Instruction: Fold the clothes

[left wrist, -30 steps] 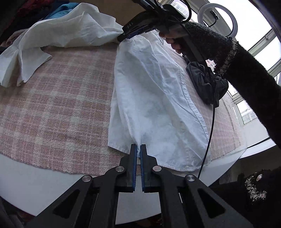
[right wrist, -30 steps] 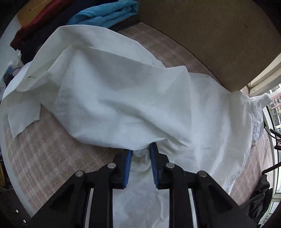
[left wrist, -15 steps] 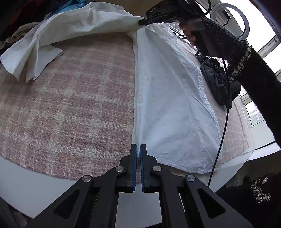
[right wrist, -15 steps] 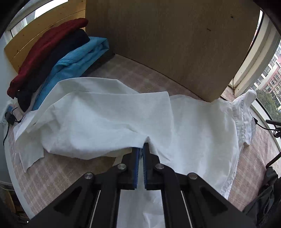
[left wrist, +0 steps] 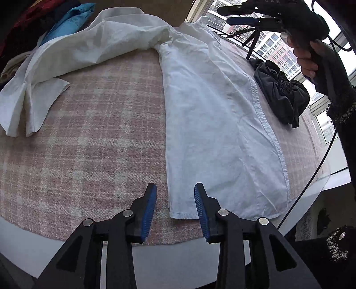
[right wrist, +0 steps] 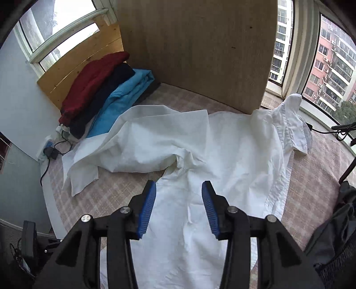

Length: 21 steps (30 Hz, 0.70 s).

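In the left wrist view, the left gripper [left wrist: 175, 200] has its jaws apart and holds nothing; the hem corner of the white shirt [left wrist: 213, 115] lies flat between them, at 6 o'clock of the picture. The shirt body runs from there up toward 12 o'clock over the pink checked cloth [left wrist: 93, 142] that covers the table, and one sleeve [left wrist: 73, 49] stretches away toward 10 o'clock. At 1 o'clock the right gripper [left wrist: 240, 15] hangs in the air above the collar end, jaws apart and empty. A dark garment [left wrist: 282, 93] lies crumpled at 3 o'clock, just beside the shirt's button edge. In the right wrist view, the right gripper [right wrist: 178, 200] has its jaws open, with the shirt [right wrist: 233, 155] spread on the table under them, not touched. The collar [right wrist: 291, 120] stands up at 2 o'clock. At 10 o'clock a pile of folded clothes [right wrist: 106, 93], red, dark and blue, rests near a wooden board [right wrist: 195, 44].
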{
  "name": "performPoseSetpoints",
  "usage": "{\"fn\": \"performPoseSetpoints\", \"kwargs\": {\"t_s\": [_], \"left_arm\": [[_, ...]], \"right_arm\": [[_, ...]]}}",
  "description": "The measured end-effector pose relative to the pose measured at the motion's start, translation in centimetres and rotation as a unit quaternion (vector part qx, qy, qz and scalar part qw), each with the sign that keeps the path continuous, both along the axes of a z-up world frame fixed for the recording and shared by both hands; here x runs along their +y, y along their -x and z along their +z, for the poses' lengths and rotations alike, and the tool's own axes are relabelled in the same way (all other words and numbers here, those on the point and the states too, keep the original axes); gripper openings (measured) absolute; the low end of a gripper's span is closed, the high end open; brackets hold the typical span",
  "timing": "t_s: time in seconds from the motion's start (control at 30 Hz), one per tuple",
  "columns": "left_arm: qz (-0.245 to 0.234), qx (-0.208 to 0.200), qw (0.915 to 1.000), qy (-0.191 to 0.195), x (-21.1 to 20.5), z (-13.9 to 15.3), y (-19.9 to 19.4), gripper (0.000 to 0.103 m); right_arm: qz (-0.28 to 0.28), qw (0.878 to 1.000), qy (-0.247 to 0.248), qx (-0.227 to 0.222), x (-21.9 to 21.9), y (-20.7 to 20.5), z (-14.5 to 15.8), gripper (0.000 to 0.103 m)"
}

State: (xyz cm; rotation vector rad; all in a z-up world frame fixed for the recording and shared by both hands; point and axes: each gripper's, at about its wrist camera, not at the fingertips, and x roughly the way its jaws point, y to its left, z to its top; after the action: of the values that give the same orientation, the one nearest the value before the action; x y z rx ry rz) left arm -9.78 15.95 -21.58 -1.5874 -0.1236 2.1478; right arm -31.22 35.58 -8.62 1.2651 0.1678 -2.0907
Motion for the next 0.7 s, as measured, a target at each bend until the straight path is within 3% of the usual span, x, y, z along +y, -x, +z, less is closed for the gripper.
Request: {"fn": "performPoseSetpoints", "kwargs": {"t_s": [0.1,0.17,0.27,0.4,0.5,0.53,0.6,0.7], "left_arm": [[-0.017,0.005,0.9998,0.006,0.4,-0.6,0.3,0.031],[-0.020,-0.002,0.9998,-0.008,0.4,-0.7,0.4,0.017],[-0.019,-0.015,0.9993,-0.029,0.0,-1.0,0.6,0.004],[-0.020,-0.031,0.9977,-0.057,-0.5,-1.1,1.0,0.002],[-0.031,-0.032,0.9965,-0.071,-0.7,-0.4,1.2,0.002],[-0.035,-0.032,0.9960,-0.076,-0.7,-0.1,1.2,0.002],[-0.041,-0.025,0.9955,-0.082,-0.6,0.6,1.3,0.002],[-0.048,-0.010,0.9958,-0.077,-1.0,2.1,1.4,0.002]], "right_arm": [[-0.057,0.998,0.023,-0.015,6.9,-4.5,-1.3,0.055],[-0.099,0.994,0.028,-0.036,11.2,-7.7,-3.3,0.055],[-0.152,0.983,0.036,-0.093,15.9,-12.6,-8.1,0.055],[-0.177,0.970,0.063,-0.156,17.4,-17.1,-12.7,0.055],[-0.166,0.973,0.088,-0.137,16.7,-19.1,-12.9,0.053],[-0.157,0.973,0.091,-0.140,16.1,-19.3,-13.0,0.050],[-0.136,0.977,0.087,-0.138,14.8,-19.6,-13.2,0.010],[-0.109,0.980,0.084,-0.146,13.3,-19.8,-12.9,0.005]]}}
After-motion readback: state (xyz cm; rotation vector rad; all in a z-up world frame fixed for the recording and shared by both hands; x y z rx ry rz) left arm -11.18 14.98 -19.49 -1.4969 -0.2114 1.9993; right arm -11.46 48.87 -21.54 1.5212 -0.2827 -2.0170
